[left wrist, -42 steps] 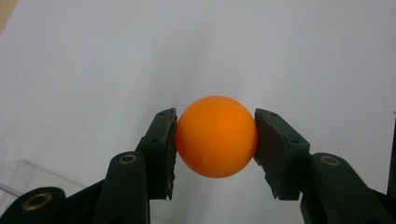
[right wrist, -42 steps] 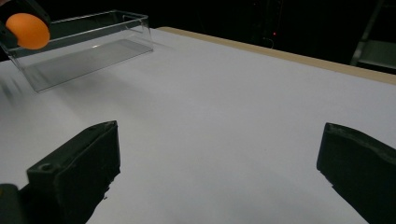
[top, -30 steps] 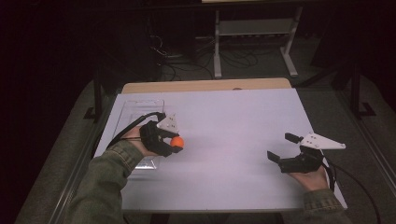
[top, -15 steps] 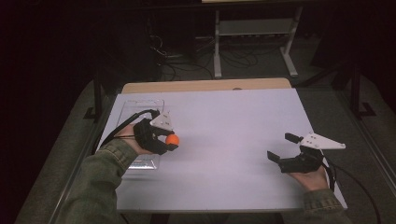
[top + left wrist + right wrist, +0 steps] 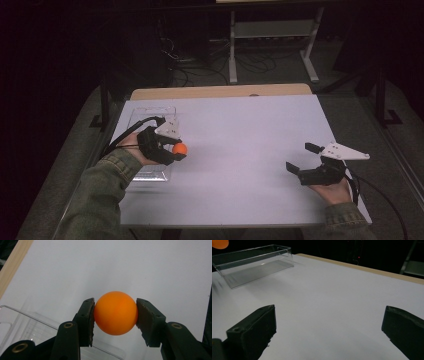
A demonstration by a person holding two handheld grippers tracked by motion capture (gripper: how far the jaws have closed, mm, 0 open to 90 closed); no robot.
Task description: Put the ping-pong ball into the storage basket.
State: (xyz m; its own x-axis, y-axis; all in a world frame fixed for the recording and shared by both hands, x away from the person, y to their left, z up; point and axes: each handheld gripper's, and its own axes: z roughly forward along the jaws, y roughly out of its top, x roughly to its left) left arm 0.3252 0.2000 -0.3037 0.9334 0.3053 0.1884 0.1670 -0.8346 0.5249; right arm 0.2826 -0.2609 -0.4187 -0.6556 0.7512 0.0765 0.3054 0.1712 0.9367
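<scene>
An orange ball (image 5: 116,313) is pinched between both pads of my left gripper (image 5: 115,315), which is shut on it. From the high view the left gripper (image 5: 176,149) holds the ball (image 5: 179,148) just above the right rim of a clear plastic tray (image 5: 150,111) at the table's left. Part of that tray's wall (image 5: 30,323) lies below the jaws. My right gripper (image 5: 302,157) rests near the table's front right with its jaws wide apart and nothing between them. In the right gripper view the tray (image 5: 254,263) stands far off at the upper left, with the ball (image 5: 219,243) at the corner.
The white table top (image 5: 240,135) has a wooden strip (image 5: 220,92) along its far edge. Behind the table stand a metal frame (image 5: 270,45) and loose cables (image 5: 195,65) on a dark floor. A black cable (image 5: 380,195) trails from the right gripper.
My left gripper has carried the ball a little to the left and away, closer to the tray's rim. The right gripper has stayed where it was.
</scene>
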